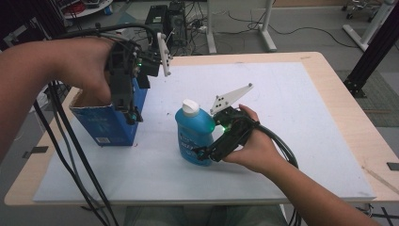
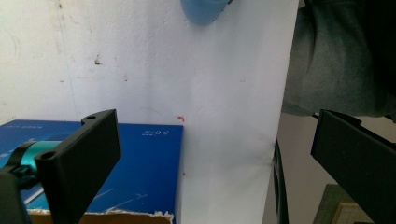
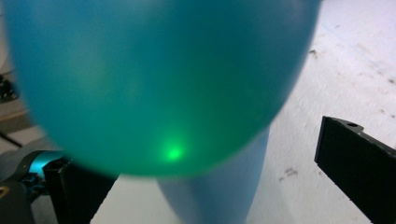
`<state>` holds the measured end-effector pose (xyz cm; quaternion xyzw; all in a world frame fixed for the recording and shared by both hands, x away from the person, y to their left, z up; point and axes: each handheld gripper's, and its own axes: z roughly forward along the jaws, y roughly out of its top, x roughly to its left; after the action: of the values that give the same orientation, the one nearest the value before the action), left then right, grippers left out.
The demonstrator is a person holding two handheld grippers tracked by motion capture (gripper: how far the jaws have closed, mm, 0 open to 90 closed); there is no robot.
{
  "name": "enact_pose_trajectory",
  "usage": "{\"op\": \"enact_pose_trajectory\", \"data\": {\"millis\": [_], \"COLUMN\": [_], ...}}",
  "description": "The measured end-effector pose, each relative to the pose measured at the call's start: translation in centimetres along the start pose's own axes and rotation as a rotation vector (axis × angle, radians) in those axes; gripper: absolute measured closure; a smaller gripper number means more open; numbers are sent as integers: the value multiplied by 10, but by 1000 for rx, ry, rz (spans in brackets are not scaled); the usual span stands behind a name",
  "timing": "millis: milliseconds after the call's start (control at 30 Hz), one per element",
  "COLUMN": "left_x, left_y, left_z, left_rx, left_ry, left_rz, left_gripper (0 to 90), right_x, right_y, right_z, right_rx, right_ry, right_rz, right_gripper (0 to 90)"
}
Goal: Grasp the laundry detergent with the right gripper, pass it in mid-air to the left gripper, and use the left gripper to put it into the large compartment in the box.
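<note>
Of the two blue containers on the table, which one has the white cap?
The blue bottle at mid-table, beside the right gripper, carries the white cap. The blue box under the left gripper is open-topped cardboard.

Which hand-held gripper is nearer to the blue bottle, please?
Right. The right hand-held gripper is at the blue bottle, jaws open around its lower body. The left hand-held gripper hangs apart, over the blue box.

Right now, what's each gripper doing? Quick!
Left gripper: open, empty, above the box.
Right gripper: open, around the bottle, not gripping.
</note>
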<state>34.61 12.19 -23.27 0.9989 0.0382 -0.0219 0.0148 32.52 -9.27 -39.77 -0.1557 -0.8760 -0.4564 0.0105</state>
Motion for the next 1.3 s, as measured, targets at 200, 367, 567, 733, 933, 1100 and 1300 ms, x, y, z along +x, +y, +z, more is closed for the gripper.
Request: {"op": "enact_pose_trajectory", "data": {"millis": [200, 367, 567, 733, 933, 1100, 1300], "left_x": [0, 0, 1, 1, 2, 2, 3], "left_y": [-2, -3, -4, -4, -3, -3, -3], "left_z": [0, 2, 2, 2, 4, 4, 4], "left_rx": [1, 0, 5, 4, 6, 5, 9], "left_ry": [-2, -3, -4, -4, -6, -6, -6], "left_rz": [-3, -8, -9, -8, -6, -8, -5], "left_gripper": [17, 17, 17, 17, 17, 17, 17], "right_x": [1, 4, 5, 5, 4, 5, 6], "right_y": [-1, -3, -4, -5, -6, -6, -7], "right_z": [6, 11, 13, 13, 13, 14, 14], "right_rx": [-43, -58, -83, -96, -118, -126, -137], "right_ry": [-9, -21, -37, -39, -52, -51, -57], "right_rz": [7, -2, -4, 0, -6, -23, -31], "right_gripper": [10, 22, 39, 44, 70, 130, 166]}}
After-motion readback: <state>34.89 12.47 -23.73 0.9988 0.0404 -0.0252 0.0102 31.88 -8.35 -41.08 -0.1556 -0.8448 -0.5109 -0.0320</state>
